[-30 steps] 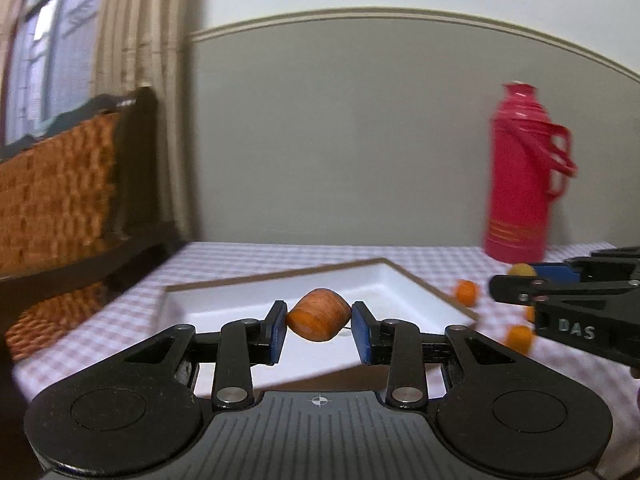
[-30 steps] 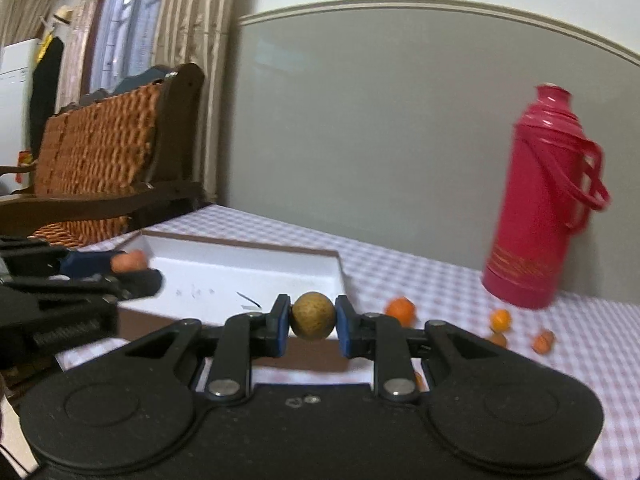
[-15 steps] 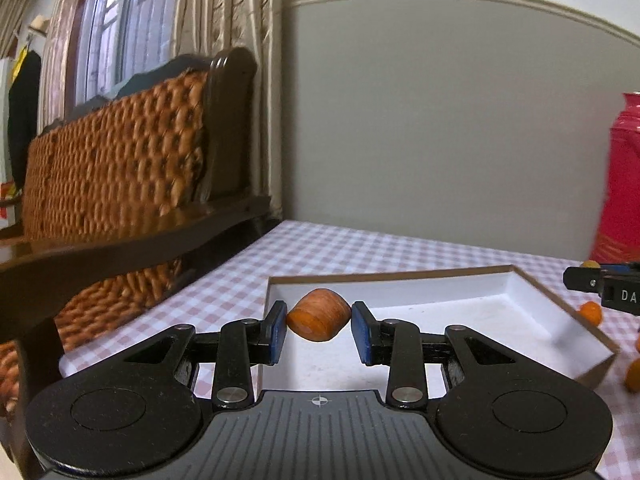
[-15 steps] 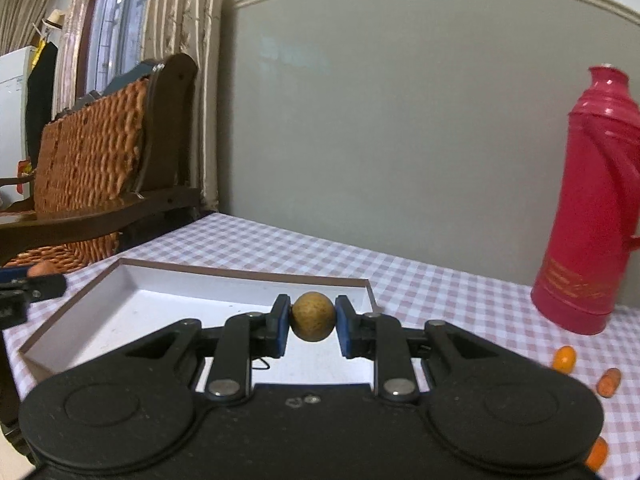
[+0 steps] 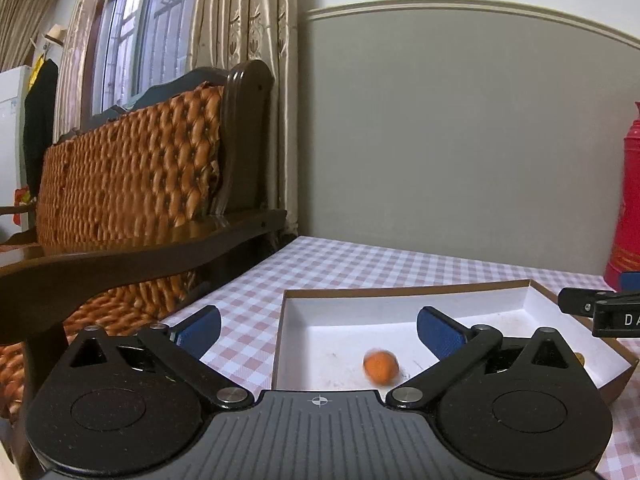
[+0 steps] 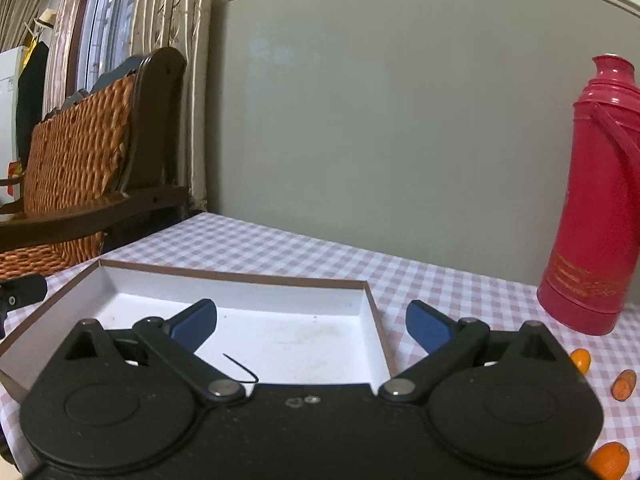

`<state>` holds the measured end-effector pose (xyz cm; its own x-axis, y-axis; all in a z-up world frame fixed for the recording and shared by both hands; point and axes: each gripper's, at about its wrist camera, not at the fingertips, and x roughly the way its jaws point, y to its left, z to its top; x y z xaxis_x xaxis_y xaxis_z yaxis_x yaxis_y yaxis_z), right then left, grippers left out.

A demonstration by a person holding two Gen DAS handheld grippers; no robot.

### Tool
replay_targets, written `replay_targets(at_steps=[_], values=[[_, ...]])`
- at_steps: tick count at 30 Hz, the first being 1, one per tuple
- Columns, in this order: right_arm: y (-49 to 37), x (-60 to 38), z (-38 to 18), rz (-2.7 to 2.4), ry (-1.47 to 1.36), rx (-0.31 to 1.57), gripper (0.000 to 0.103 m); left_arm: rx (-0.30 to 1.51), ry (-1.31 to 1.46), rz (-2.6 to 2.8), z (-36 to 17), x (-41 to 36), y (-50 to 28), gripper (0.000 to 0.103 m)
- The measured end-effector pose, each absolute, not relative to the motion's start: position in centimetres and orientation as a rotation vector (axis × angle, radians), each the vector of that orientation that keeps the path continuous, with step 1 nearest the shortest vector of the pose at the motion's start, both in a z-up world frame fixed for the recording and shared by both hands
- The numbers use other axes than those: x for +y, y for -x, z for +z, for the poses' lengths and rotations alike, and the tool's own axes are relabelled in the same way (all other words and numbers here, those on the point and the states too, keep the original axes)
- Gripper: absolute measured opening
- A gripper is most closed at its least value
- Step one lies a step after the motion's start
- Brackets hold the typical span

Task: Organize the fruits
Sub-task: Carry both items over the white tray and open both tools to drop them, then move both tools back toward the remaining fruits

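Observation:
My left gripper (image 5: 320,332) hangs over the near left part of the white, brown-rimmed tray (image 5: 400,291). Its jaws are opening wide and nothing is between the blue pads. A blurred orange fruit (image 5: 380,366) lies on the tray floor just below them. My right gripper (image 6: 312,326) is over the tray (image 6: 232,276) too, its jaws also opening with nothing between them. It also shows at the right edge of the left wrist view, where a yellowish bit (image 5: 580,358) peeks out past my own right finger. The round brown fruit is hidden in the right wrist view.
A red thermos (image 6: 596,200) stands at the back right on the checked tablecloth (image 6: 280,248). Loose orange fruits (image 6: 580,361) (image 6: 625,385) (image 6: 608,460) lie right of the tray. A wicker-backed wooden bench (image 5: 132,184) stands close beyond the table's left edge.
Both grippers swung left over the tray, then opened. The orange fruit left the left pads and dropped into the tray. The round brown fruit is gone from the right pads.

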<state>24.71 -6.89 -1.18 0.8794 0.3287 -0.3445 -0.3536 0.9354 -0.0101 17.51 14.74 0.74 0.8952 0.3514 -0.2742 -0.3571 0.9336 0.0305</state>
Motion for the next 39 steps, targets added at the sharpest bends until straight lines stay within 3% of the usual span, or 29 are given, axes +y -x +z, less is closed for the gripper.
replay_targets(at_steps=[13, 19, 39], values=[[-22.7, -7.4, -0.2, 0.307, 0.119, 0.262, 0.097, 0.243, 0.010, 0.443, 1.8, 13.1, -16.3, 0.103], [-22.0, -8.1, 0.0, 0.313, 0.110, 0.331, 0.097, 0.236, 0.096, 0.359, 2.3, 12.9, -14.5, 0.103], [-12.1, -15.1, 0.9, 0.222, 0.129, 0.290, 0.097, 0.195, 0.071, 0.110, 2.7, 5.4, -8.9, 0.103]])
